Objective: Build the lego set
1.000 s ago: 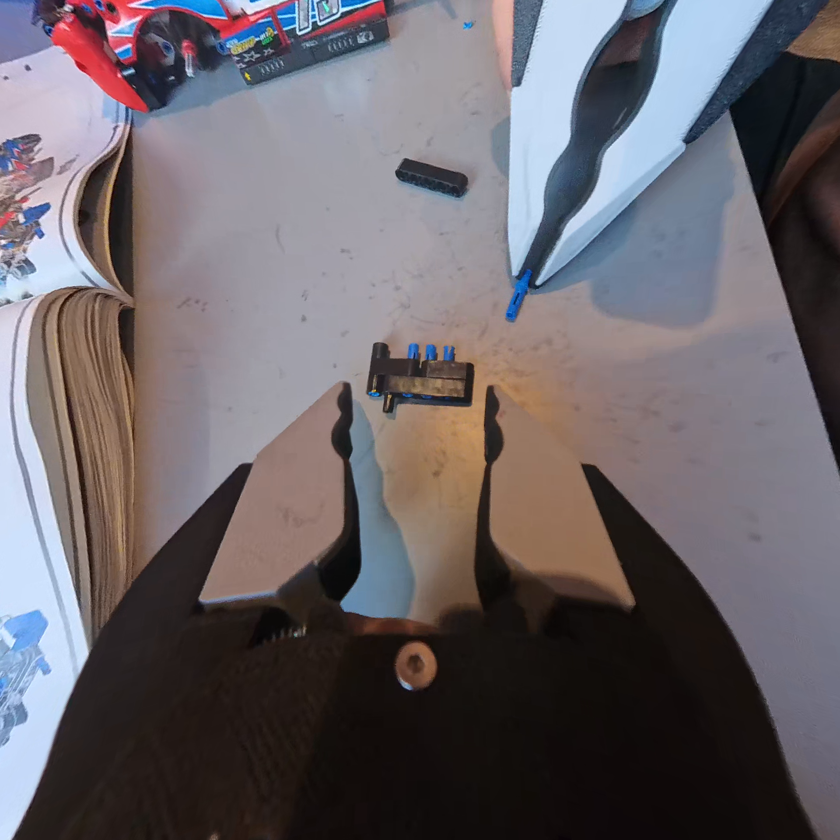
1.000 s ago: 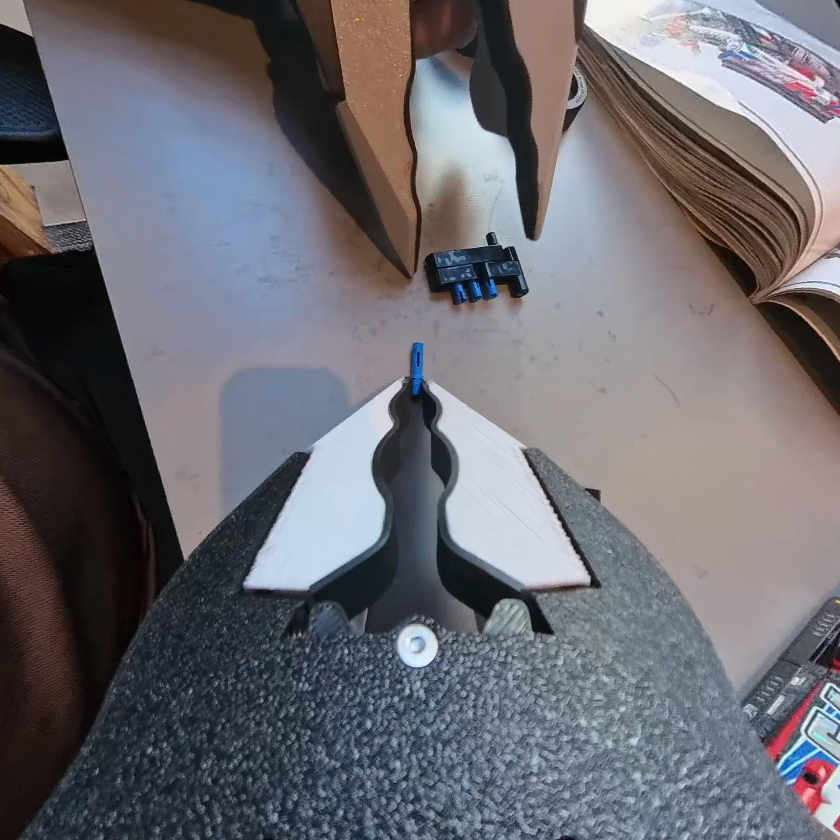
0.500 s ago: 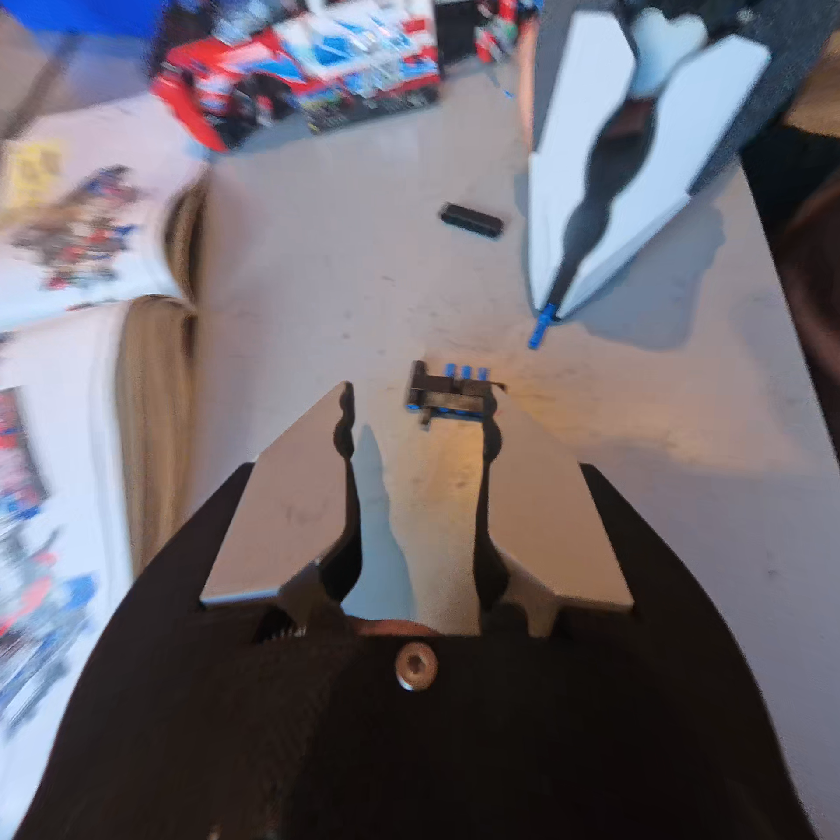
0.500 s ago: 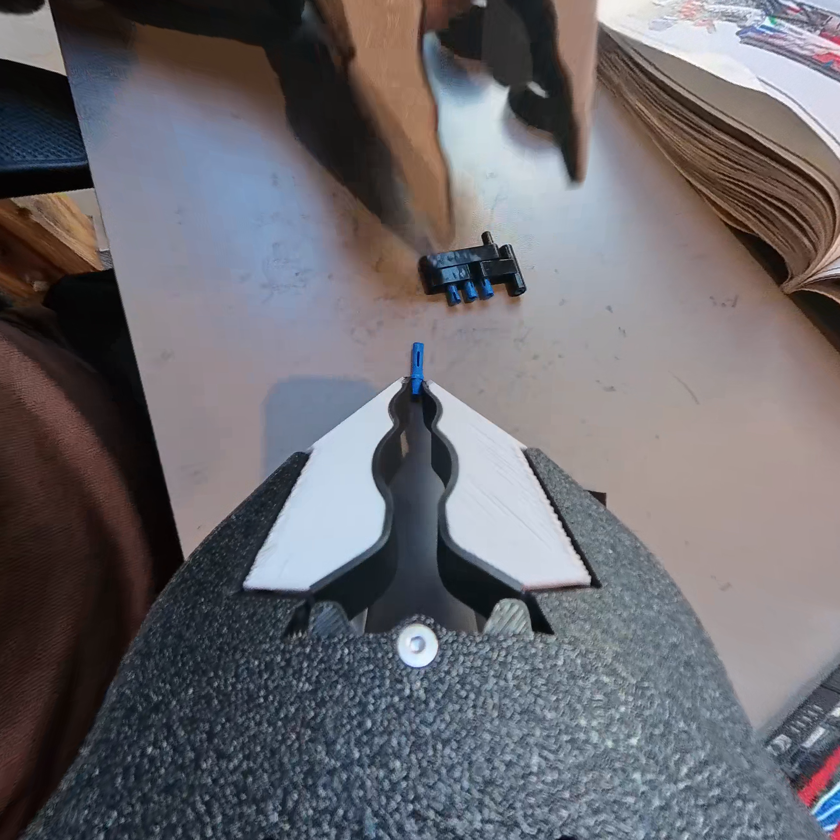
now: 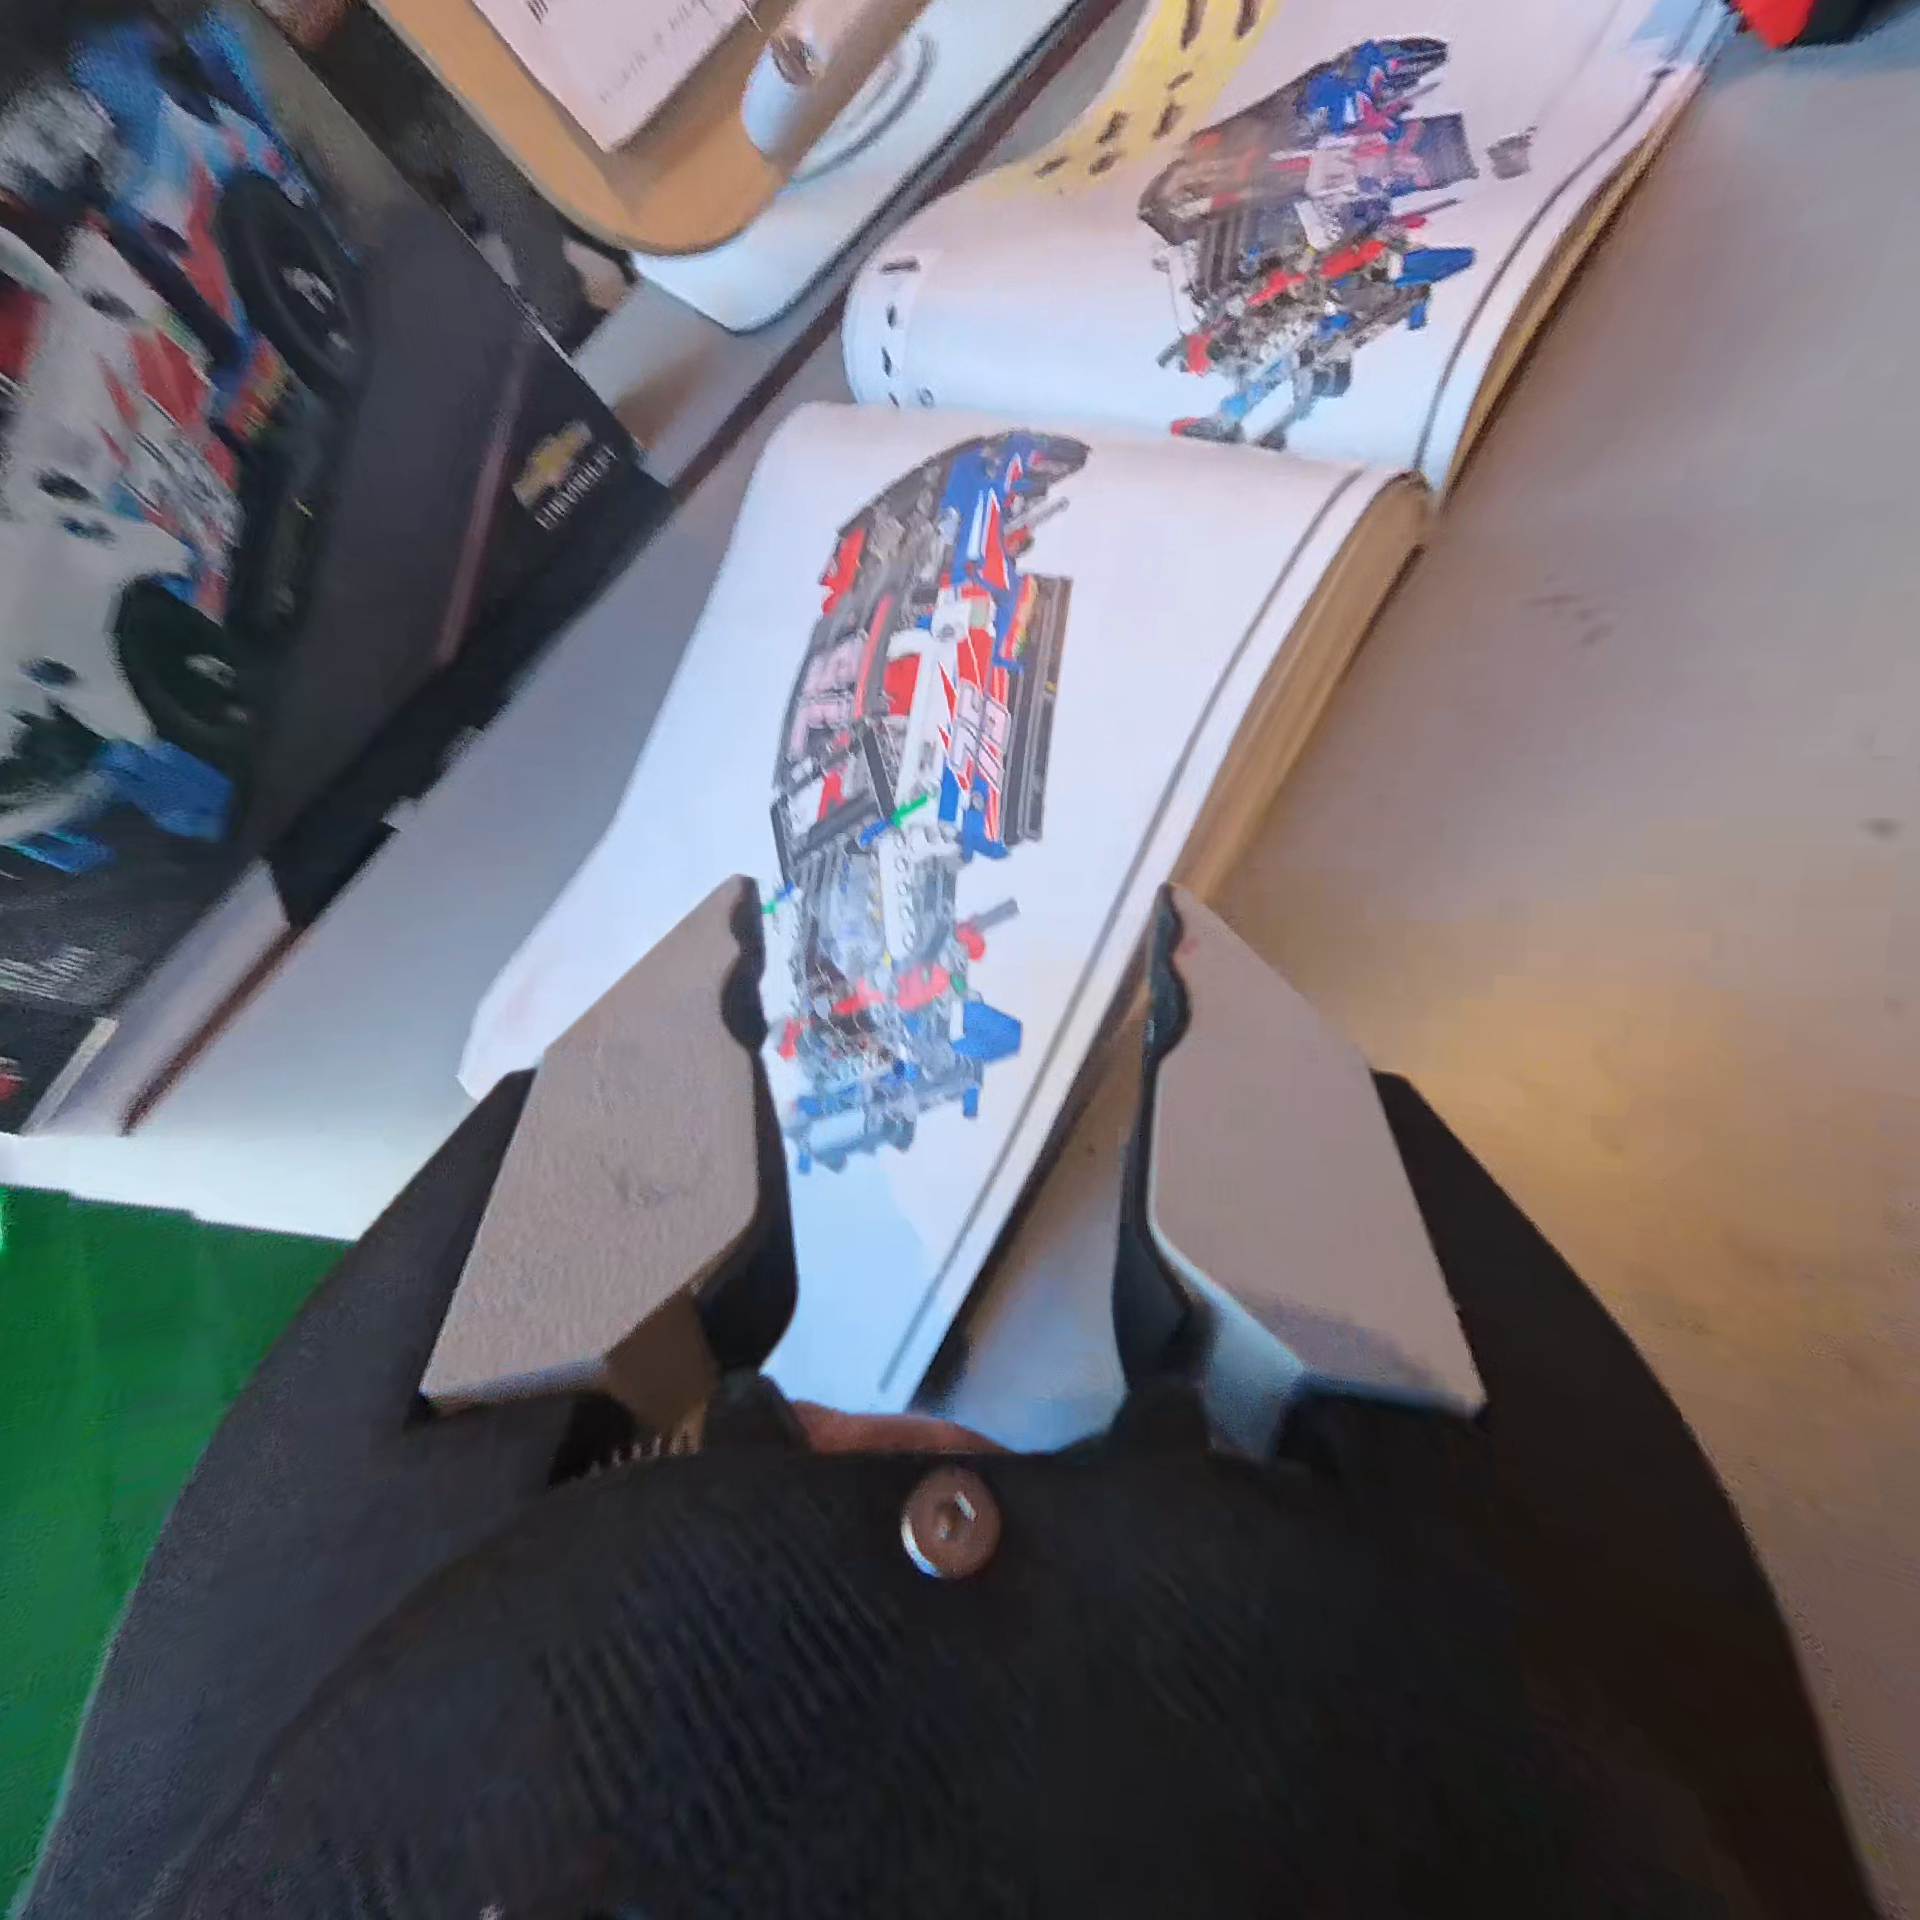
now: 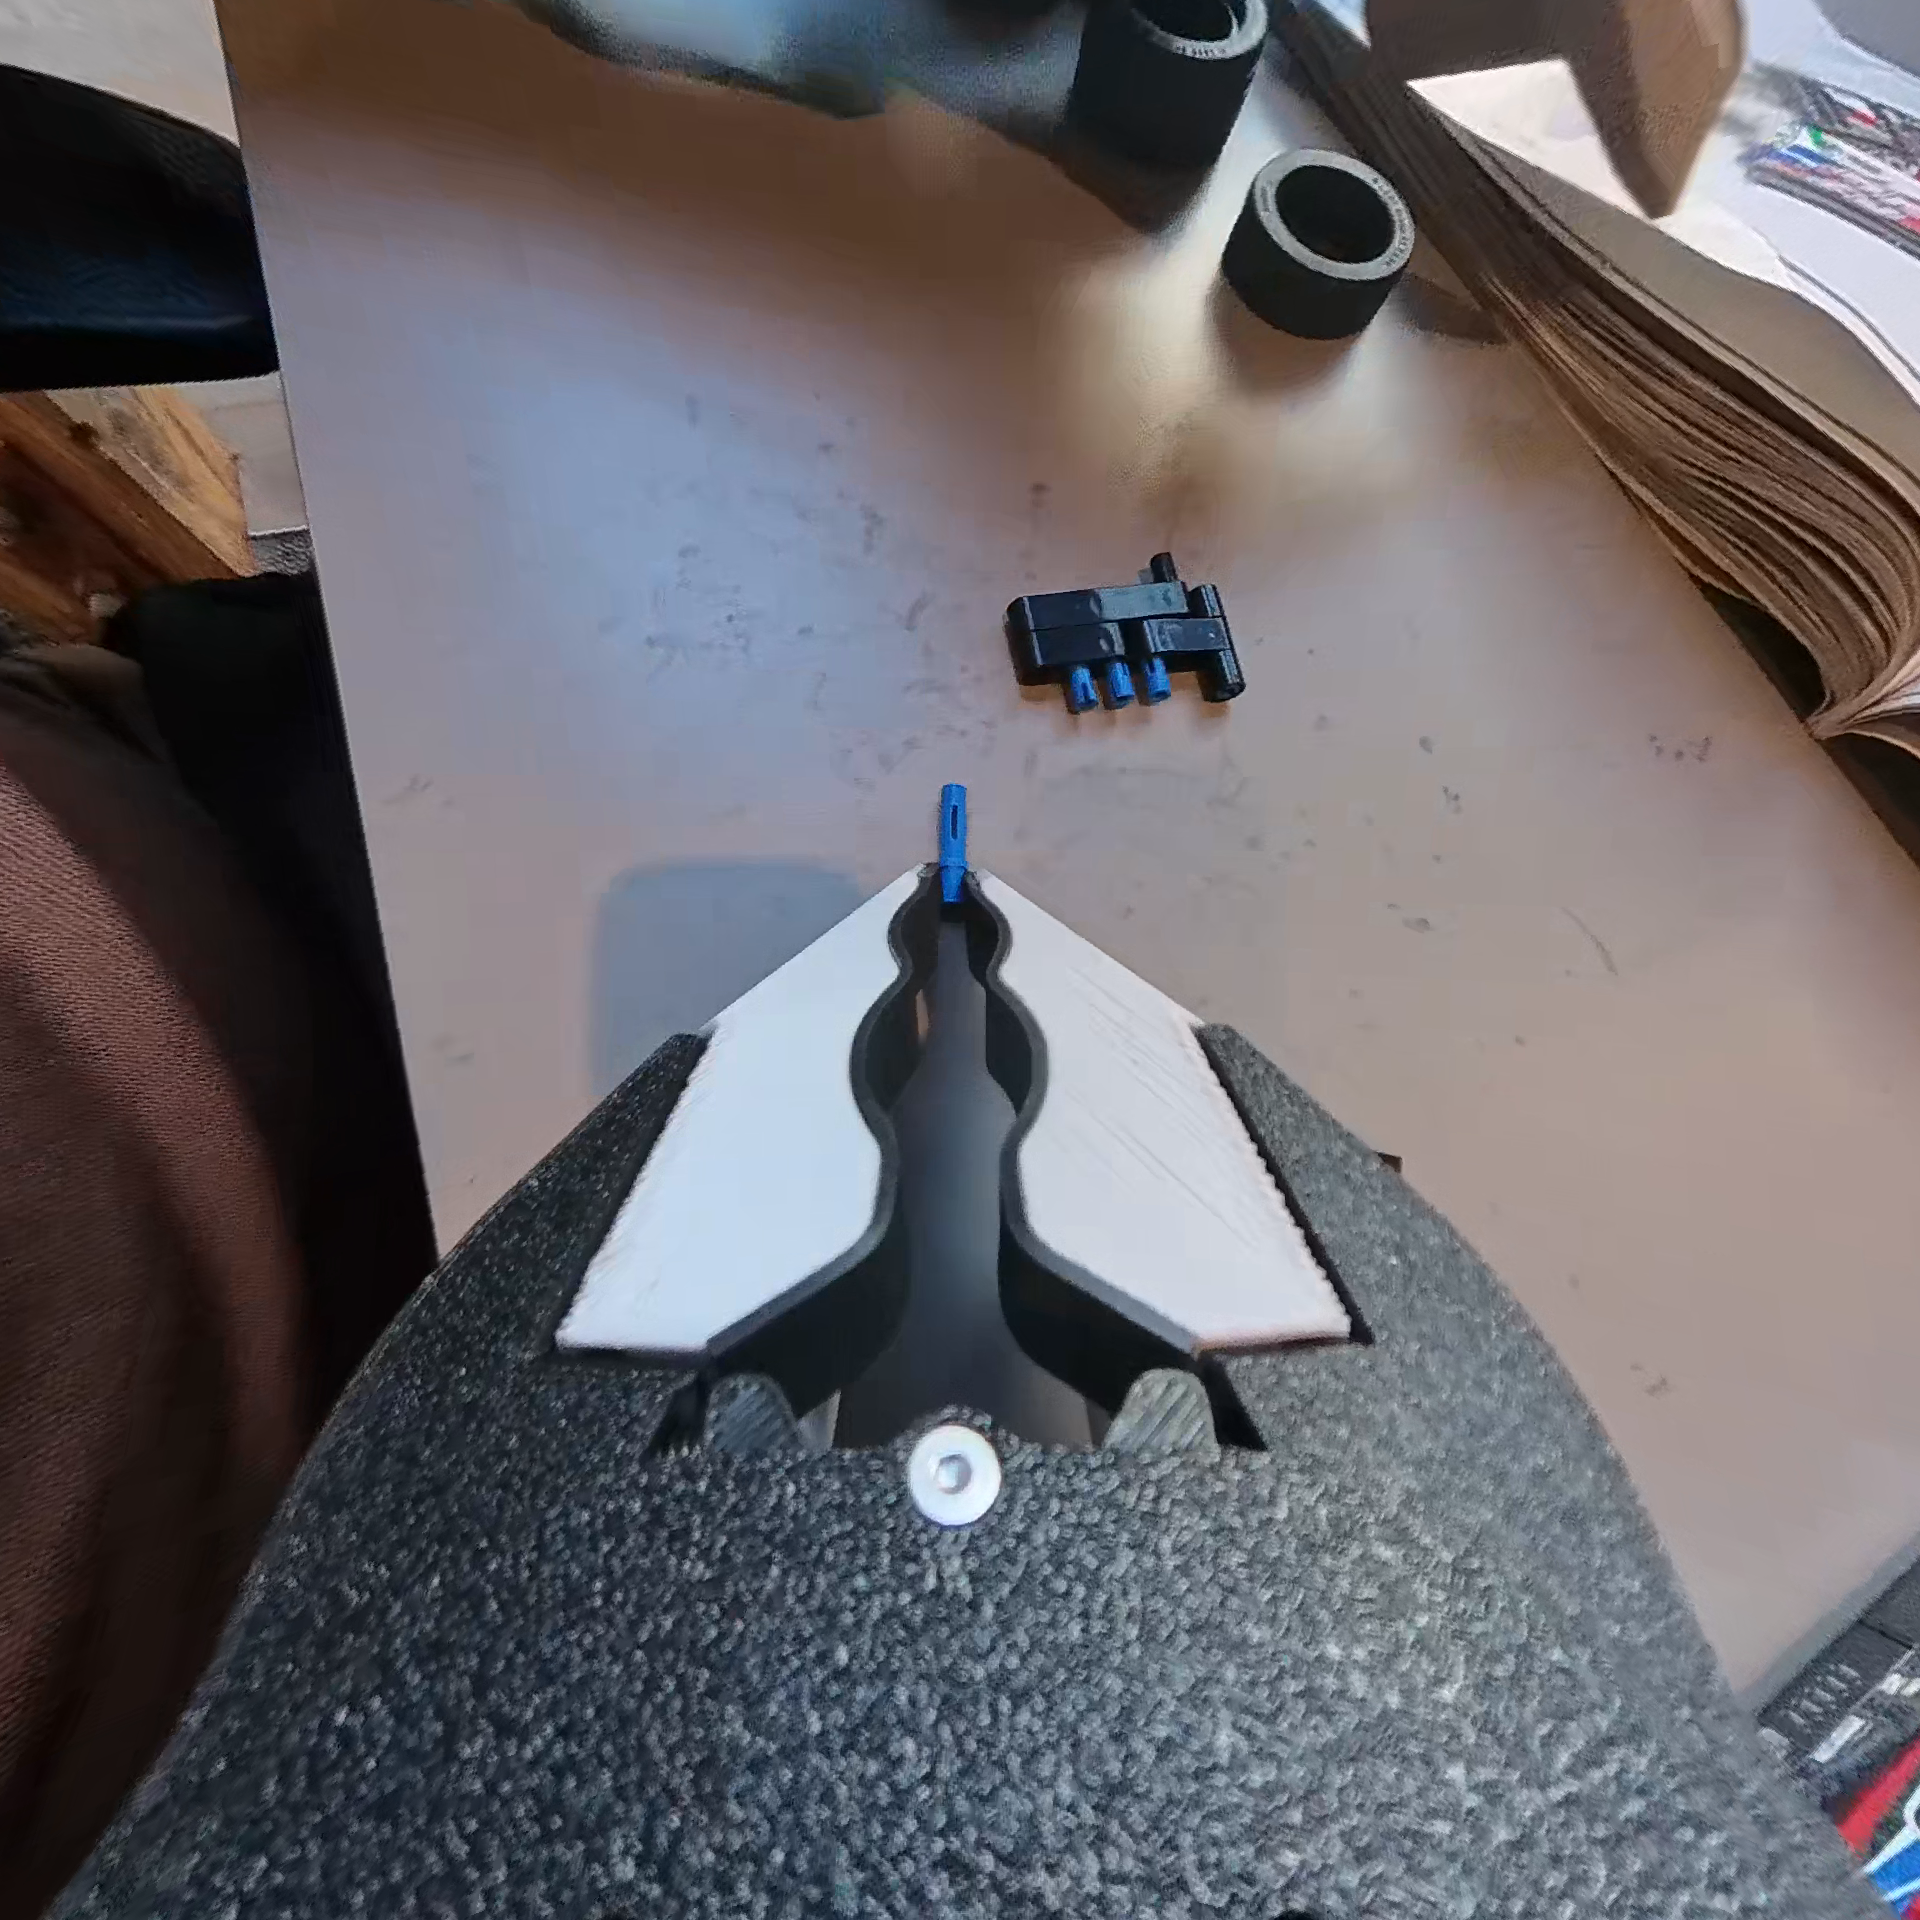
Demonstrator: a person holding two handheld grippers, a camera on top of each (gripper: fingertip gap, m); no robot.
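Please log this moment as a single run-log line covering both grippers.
left gripper: open, empty, over instruction book | right gripper: shut on blue pin | black assembly: on table, untouched

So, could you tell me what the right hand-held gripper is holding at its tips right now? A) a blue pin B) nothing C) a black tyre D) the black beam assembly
A: the right hand-held gripper is shut on a small blue pin that sticks out past its tips, while the black beam assembly lies apart on the table.

The box (image 5: 260, 520) is blurred and cut off at the left edge. The pin's (image 6: 951, 847) lower end hides between the right gripper (image 6: 948, 878) tips. One tyre (image 6: 1169, 62) runs off the top edge.
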